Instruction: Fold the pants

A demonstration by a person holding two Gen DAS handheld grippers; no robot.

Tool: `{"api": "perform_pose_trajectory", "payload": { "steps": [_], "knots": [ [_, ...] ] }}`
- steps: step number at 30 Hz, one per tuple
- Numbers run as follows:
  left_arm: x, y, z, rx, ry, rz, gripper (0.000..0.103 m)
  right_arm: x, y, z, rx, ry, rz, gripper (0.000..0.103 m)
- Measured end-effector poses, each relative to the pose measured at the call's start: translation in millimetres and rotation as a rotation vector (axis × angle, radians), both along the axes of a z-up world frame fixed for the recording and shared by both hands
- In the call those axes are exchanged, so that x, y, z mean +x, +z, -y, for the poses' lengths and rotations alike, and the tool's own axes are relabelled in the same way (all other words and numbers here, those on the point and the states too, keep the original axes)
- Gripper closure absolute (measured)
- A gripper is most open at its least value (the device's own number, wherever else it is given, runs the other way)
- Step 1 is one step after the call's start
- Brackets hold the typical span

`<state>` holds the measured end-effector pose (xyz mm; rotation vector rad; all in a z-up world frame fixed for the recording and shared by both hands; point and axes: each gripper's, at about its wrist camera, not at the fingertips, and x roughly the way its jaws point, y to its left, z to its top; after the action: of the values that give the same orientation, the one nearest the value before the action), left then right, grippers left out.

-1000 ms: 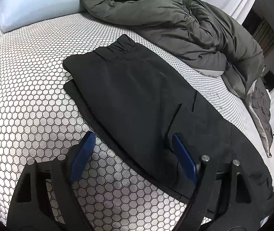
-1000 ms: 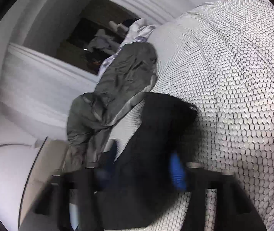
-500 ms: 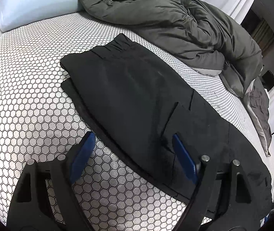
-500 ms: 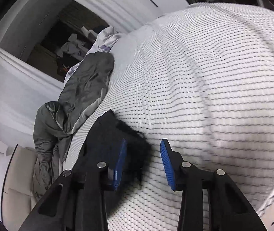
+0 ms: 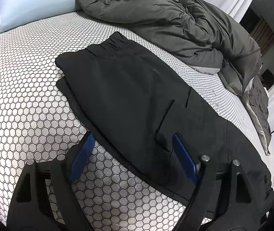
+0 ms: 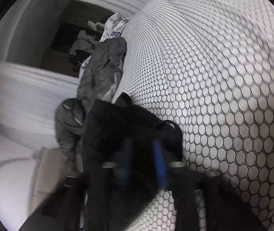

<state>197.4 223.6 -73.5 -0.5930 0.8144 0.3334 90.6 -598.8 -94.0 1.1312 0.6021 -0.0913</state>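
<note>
left gripper (image 5: pixel 132 150) released over pants (image 5: pixel 129 92) | right gripper (image 6: pixel 142 150) clenched on pants | no writing legible

We saw the bed (image 5: pixel 21 100), covered in a white honeycomb pattern, carrying black pants (image 5: pixel 129 100) laid flat, a rumpled dark green comforter (image 5: pixel 165 17) along its far side, and a pale blue pillow (image 5: pixel 33 5).
</note>
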Motion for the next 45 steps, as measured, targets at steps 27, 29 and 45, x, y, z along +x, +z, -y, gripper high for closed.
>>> {"api": "perform_pose_trajectory", "payload": {
  "steps": [27, 29, 45],
  "knots": [
    [-1.6, -1.5, -2.7, -0.004, -0.008, 0.003, 0.023, -10.7, 1.7, 9.1, 0.055, -0.023, -0.02, 0.05],
    [-1.7, -1.8, -4.0, -0.007, -0.01, 0.003, 0.023, -10.9, 2.1, 8.8, 0.01, -0.064, -0.062, 0.08],
    [-18.7, 0.7, -20.3, -0.198, -0.032, 0.079, 0.023, -92.2, 28.4, 20.3, -0.14, -0.076, -0.149, 0.068]
  ]
}}
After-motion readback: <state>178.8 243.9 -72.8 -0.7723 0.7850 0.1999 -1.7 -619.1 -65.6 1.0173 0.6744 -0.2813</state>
